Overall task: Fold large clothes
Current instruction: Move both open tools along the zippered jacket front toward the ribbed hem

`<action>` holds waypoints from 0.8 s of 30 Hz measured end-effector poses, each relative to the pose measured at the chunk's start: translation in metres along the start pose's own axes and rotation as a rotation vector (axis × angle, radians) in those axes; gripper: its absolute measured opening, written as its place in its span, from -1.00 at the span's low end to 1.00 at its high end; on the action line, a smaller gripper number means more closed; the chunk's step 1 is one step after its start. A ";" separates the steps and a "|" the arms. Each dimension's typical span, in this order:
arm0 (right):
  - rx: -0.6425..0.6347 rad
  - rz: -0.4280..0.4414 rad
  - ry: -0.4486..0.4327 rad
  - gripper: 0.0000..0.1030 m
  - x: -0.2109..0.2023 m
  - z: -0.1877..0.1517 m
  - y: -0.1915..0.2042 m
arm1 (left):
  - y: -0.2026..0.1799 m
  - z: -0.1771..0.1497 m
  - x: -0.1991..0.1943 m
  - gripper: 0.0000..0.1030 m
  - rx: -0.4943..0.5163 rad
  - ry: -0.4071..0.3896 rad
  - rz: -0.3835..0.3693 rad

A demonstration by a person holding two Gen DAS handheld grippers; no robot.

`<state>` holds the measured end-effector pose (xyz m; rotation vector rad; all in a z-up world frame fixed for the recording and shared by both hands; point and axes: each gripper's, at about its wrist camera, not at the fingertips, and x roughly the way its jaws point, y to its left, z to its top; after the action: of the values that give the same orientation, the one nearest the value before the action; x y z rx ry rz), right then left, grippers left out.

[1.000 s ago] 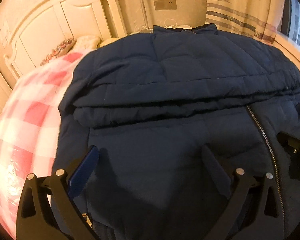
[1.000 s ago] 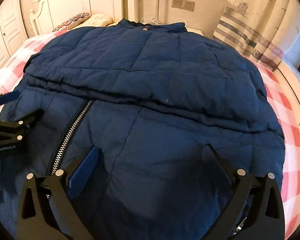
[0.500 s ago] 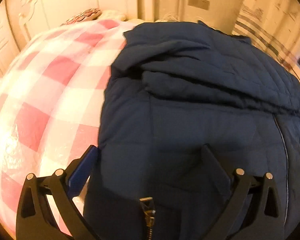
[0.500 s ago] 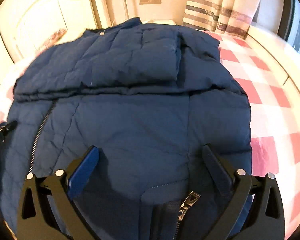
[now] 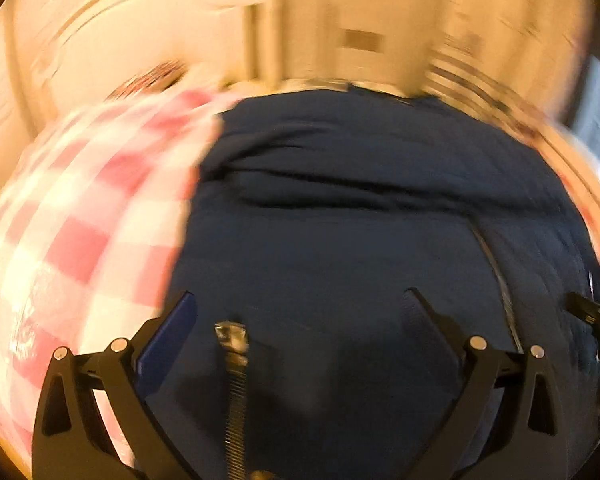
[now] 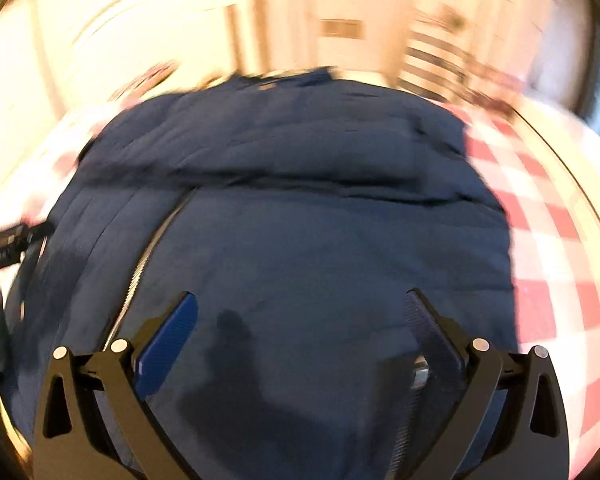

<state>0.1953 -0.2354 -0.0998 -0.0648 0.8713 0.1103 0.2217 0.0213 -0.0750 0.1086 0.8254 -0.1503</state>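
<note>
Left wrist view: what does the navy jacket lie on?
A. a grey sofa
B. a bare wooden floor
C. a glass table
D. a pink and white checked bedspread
D: the navy jacket rests on a pink and white checked bedspread, which shows to its left here and to its right in the right wrist view.

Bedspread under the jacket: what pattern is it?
Pink-and-white checks. The bedspread shows best in the left wrist view, left of the navy jacket.
</note>
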 end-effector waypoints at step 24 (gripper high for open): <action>0.198 -0.099 0.064 0.91 -0.008 -0.039 -0.060 | 0.044 -0.024 0.008 0.96 -0.163 0.090 0.122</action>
<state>0.1680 -0.2991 -0.1178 0.0735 0.9376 -0.0715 0.2175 0.0674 -0.0959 0.0119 0.9153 0.0370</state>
